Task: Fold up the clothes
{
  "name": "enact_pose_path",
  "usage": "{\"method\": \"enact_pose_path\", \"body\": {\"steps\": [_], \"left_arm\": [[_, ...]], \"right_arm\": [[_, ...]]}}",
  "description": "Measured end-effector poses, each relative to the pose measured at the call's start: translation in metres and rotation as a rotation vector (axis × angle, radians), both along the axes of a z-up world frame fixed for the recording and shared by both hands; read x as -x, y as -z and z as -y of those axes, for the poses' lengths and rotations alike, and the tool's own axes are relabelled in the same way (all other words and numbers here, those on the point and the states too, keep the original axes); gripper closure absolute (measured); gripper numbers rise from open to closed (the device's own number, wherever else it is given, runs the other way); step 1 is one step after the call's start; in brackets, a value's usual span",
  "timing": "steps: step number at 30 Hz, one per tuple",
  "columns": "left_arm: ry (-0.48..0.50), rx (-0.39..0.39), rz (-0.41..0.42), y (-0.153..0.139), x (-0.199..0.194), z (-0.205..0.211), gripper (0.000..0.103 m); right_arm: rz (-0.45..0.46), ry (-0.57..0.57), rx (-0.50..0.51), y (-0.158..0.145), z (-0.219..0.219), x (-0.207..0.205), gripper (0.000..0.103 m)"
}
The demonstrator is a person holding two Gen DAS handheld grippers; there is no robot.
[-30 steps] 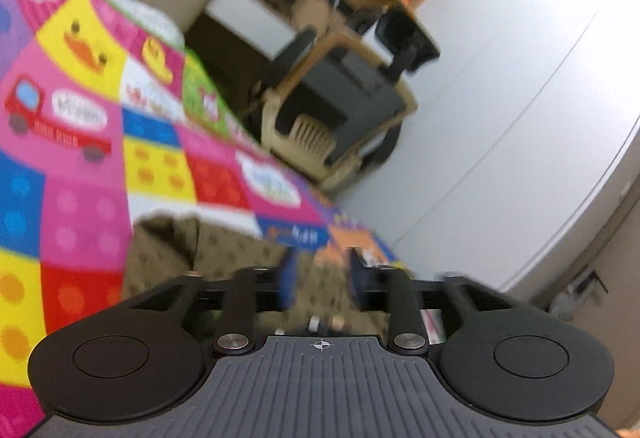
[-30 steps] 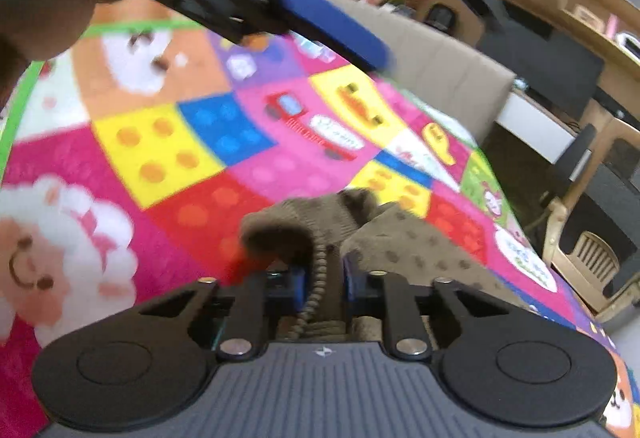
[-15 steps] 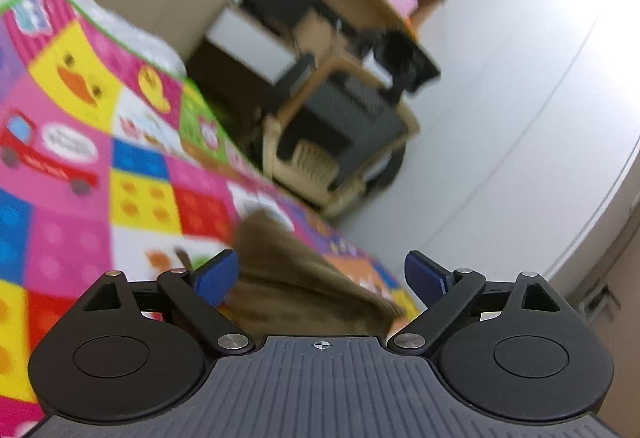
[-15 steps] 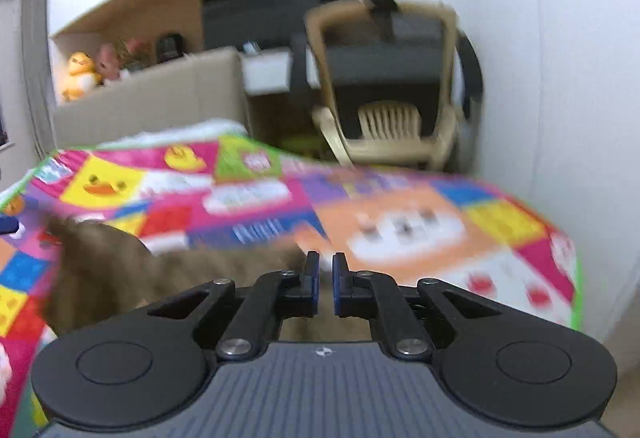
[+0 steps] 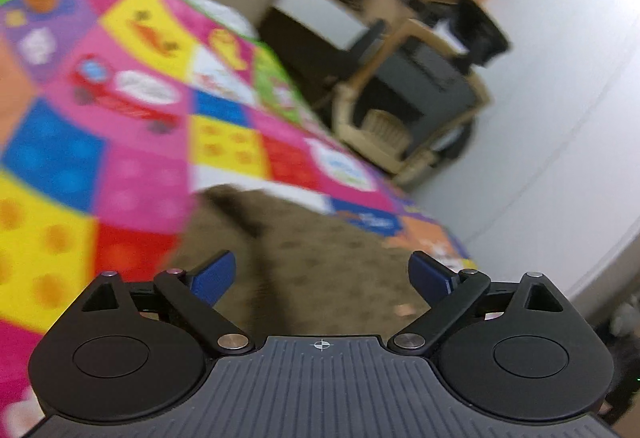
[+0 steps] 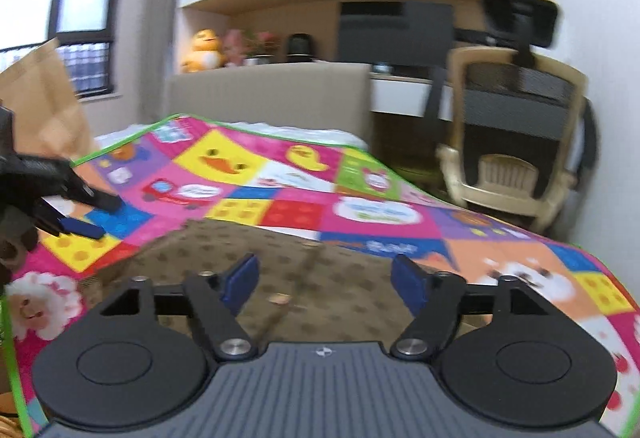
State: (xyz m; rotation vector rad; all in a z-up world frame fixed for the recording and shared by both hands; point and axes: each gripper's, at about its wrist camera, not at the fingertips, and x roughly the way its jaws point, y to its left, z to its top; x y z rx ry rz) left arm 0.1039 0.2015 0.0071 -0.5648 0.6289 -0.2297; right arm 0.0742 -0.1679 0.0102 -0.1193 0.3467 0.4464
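While both jaws open, soft dotted brown garment (image 6: 248,254) lies seemingly flat.

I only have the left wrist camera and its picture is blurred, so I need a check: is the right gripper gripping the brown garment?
Observer: No. The right gripper has its jaws opening, and the brown garment lies on the mat below them, not pinched.
Operator: Is there anything off to the left of the mat that I should know about?
Observer: Yes. A brown paper bag shows behind the mat's left corner.
Operator: How does my left gripper look from that side?
Observer: The left gripper shows against the mat's blue square, left of the garment's edge. Its jaws are opening, with nothing between them.
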Motion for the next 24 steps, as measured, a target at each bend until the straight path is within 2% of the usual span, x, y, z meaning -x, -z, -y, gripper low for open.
{"method": "enact_pose_path", "body": {"steps": [4,8,10,11,12,13,14,16,21,22,23,24], "left_arm": [[-0.05,-0.051,-0.085,0.029,0.0,-0.022,0.006],[-0.015,-0.039,-0.11,0.049,-0.001,-0.024,0.01],[0.01,-0.058,-0.103,0.051,-0.003,-0.019,0.03],[0.018,-0.073,-0.1,0.05,-0.005,-0.016,0.034],[0.031,-0.073,-0.1,0.049,-0.007,-0.014,0.051],[0.061,-0.017,-0.116,0.049,-0.011,-0.015,0.082],[0.087,0.032,-0.126,0.047,-0.015,-0.015,0.088],[0.11,0.075,-0.104,0.037,-0.018,-0.015,0.088],[0.165,0.174,-0.051,0.012,-0.025,-0.014,0.089],[0.174,0.181,-0.039,0.007,-0.025,-0.013,0.089],[0.181,0.183,-0.028,0.004,-0.025,-0.012,0.089],[0.187,0.182,-0.013,-0.001,-0.025,-0.01,0.09]], "right_arm": [[-0.003,-0.084,0.056,0.001,-0.037,0.007,0.02],[-0.003,-0.186,0.135,0.008,-0.075,0.021,0.014],[-0.015,-0.248,0.177,0.017,-0.1,0.028,0.013],[-0.006,-0.28,0.206,0.021,-0.116,0.031,0.013],[0.004,-0.312,0.236,0.026,-0.131,0.033,0.013],[0.031,-0.336,0.27,0.03,-0.146,0.037,0.013],[0.05,-0.344,0.307,0.034,-0.161,0.037,0.013],[0.084,-0.354,0.377,0.041,-0.19,0.036,0.013],[0.096,-0.224,0.45,0.052,-0.229,-0.001,0.014],[0.096,-0.206,0.443,0.052,-0.228,-0.008,0.029],[0.094,-0.188,0.432,0.051,-0.227,-0.015,0.064],[0.082,-0.172,0.395,0.046,-0.219,-0.019,0.077]]}}
